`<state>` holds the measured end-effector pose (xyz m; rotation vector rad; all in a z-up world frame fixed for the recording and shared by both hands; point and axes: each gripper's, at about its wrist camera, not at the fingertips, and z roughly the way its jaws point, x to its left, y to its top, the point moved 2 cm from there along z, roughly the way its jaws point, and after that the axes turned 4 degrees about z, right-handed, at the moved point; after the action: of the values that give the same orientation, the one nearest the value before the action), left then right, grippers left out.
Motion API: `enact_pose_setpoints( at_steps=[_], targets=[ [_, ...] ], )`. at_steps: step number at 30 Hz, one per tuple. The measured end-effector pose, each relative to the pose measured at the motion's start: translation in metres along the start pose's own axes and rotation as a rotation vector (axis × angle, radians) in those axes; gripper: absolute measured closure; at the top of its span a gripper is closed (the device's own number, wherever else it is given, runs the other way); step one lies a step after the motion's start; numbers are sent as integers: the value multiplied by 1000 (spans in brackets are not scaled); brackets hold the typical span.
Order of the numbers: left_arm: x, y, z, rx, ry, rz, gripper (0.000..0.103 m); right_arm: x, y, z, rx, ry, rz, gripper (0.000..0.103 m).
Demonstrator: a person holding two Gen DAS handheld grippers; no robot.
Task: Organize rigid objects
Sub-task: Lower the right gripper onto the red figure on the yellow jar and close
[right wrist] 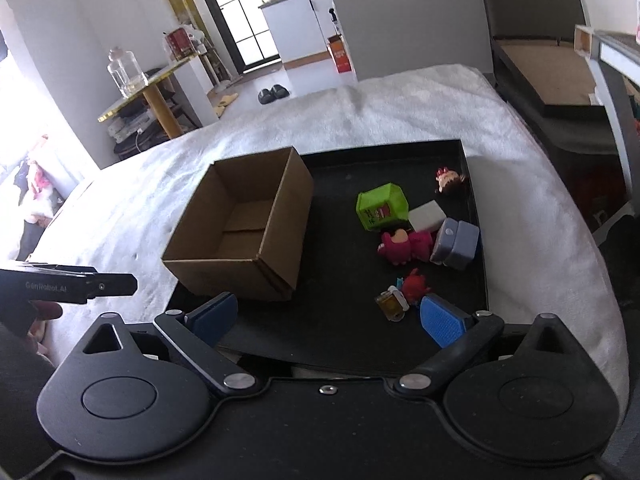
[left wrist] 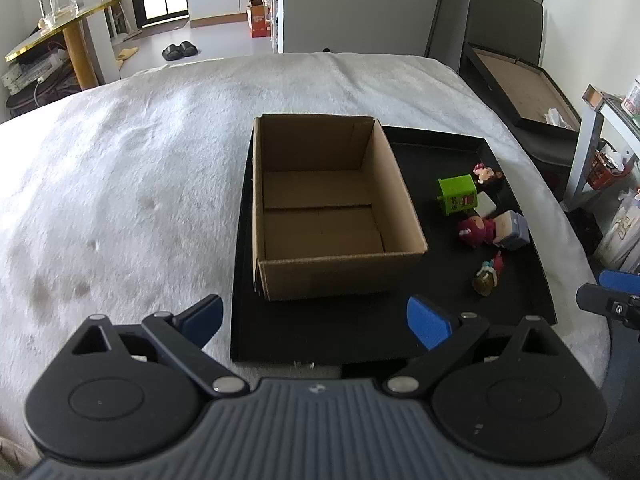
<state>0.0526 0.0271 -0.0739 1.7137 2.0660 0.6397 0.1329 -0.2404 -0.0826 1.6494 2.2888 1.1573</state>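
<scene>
A white fuzzy blanket [left wrist: 140, 168] covers a bed. On it lies a shallow black tray [left wrist: 516, 300]. An open, empty cardboard box [left wrist: 320, 208] stands on the tray's left half. The right half holds a cluster of small toys: a green toy bin [right wrist: 382, 206] with a red-and-white label too small to read, a white block [right wrist: 427, 217] touching it, a grey-lilac block [right wrist: 456, 244], a pink plush figure [right wrist: 404, 246] beside that, a small doll head [right wrist: 450, 179] near the far edge, and a little red figure with a jar [right wrist: 400, 296] nearest the camera.

The left gripper [left wrist: 314, 320] hovers before the box, its blue-padded fingers spread wide with nothing between them. The right gripper [right wrist: 328, 318] hangs over the tray's near edge, fingers also wide apart and empty, one pad just beside the red figure.

Only the right wrist view shows the left gripper's side, printed "GenRobot.AI", and a fingertip [right wrist: 48, 311] under it. Only the left wrist view shows the box's whole floor.
</scene>
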Motion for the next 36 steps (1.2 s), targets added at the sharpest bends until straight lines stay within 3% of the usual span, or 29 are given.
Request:
enact_pose_setpoints(
  at_steps=[12, 19, 31, 36],
  targets=[
    [3, 12, 40, 13, 13, -48, 6, -17, 6, 33, 30, -31, 47, 5],
    [7, 17, 60, 2, 13, -28, 7, -28, 10, 55, 50, -39, 98, 8],
    [24, 30, 87, -55, 134, -95, 9, -35, 12, 98, 124, -89, 148, 8],
    [26, 30, 97, -62, 163, -128, 15, -40, 10, 115, 148, -127, 158, 15]
  ],
)
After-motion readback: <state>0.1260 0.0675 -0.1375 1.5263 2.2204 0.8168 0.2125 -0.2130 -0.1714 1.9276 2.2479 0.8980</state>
